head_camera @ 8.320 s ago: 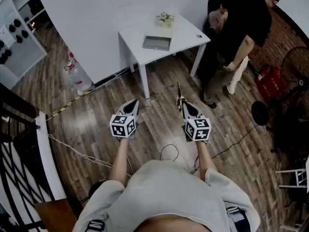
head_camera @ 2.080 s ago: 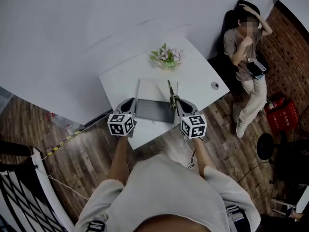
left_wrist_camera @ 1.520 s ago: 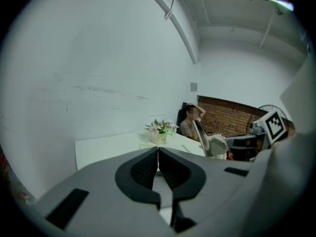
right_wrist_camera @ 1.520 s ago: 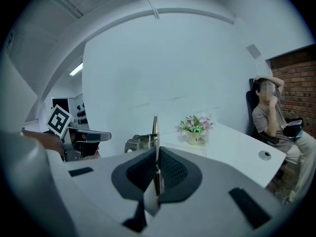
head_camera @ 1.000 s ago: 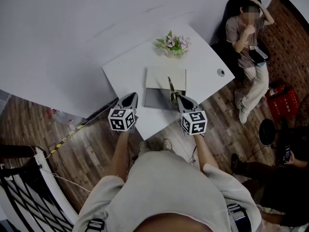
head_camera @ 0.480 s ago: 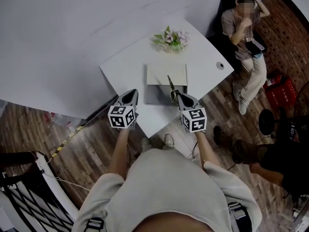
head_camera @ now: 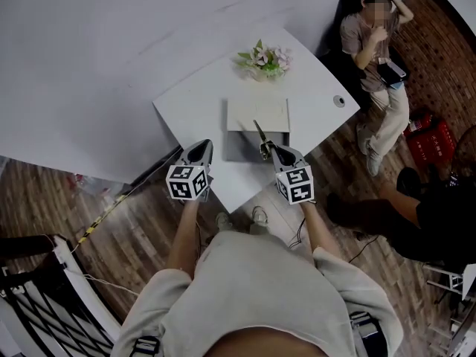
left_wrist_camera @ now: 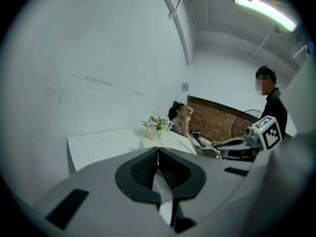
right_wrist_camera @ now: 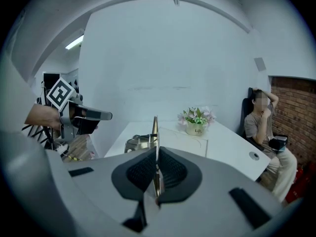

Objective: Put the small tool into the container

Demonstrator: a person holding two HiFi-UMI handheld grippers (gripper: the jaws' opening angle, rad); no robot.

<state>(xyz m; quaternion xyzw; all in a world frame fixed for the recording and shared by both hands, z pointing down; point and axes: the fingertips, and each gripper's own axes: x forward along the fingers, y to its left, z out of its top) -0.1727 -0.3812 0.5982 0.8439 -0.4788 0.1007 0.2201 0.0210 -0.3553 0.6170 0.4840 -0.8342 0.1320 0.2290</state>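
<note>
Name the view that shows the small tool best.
Head view: the small tool shows lengthwise, jutting from the right claw. Right gripper view gives only its edge, clamped. Left gripper view leaves it too small to tell.

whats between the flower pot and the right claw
The container, seen in the head view; the small tool in the right claw points toward it.

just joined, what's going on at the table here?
A person stands at the white table with a gripper in each hand. The right gripper is shut on a thin metal tool, which sticks out past the jaws toward the open grey container on the table. The tool is not in the container yet. The left gripper is shut and empty, off to the container's left. A seated person beyond the table takes no part.
</note>
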